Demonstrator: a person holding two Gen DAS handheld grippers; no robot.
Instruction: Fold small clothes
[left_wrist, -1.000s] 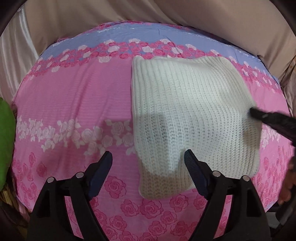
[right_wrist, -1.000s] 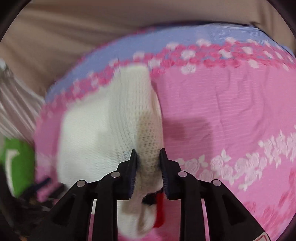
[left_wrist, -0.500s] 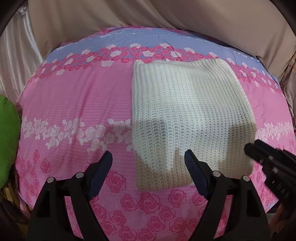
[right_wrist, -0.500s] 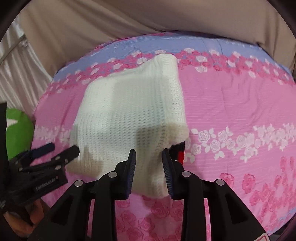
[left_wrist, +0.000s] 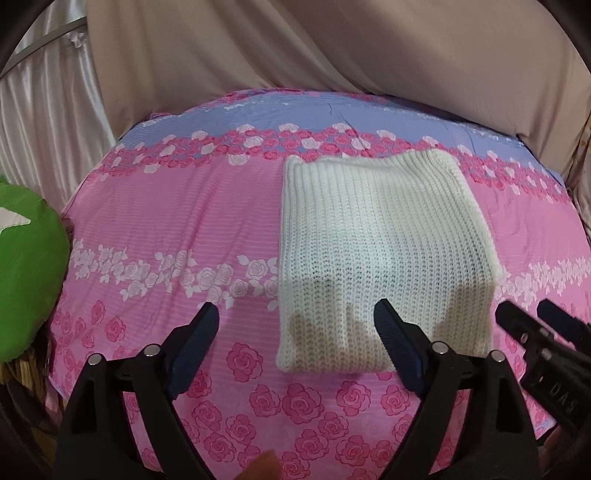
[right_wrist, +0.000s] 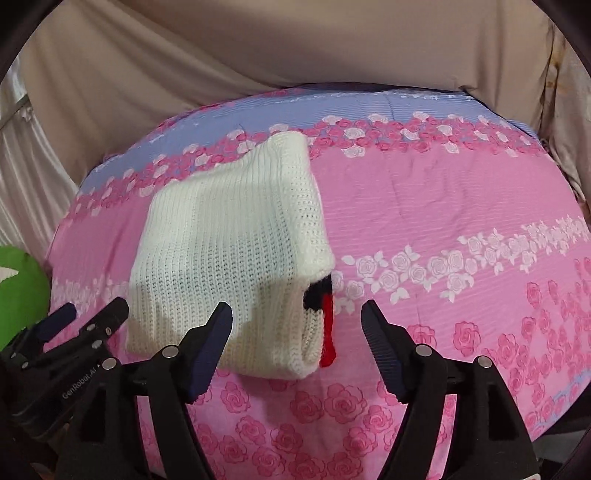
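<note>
**Inspector:** The white knit garment (left_wrist: 380, 254) lies folded to a compact rectangle on the pink rose-print sheet (left_wrist: 177, 221), right of centre in the left view. At its near right corner a black and red trim (right_wrist: 327, 325) pokes out from under the top layer.

**Clerk:** And the tools?

**Inspector:** The right gripper (right_wrist: 297, 332) has just been opening; its jaws now stand wide apart, the trim corner in the gap but untouched. The left gripper (left_wrist: 295, 332) is open too, its jaws having parted a little further, one finger over the garment's near edge, nothing clamped.

**Clerk:** Risks?

**Inspector:** In my judgement, three. The thick knit may spring back, since nothing pins the top layer. A finger dragging across the near edge on the way out could snag the loose weave and pull the fold open. The exposed trim leaves the bundle uneven; tucking it risks disturbing the stack. The green cushion (left_wrist: 26, 269) at the left is well clear.
</note>
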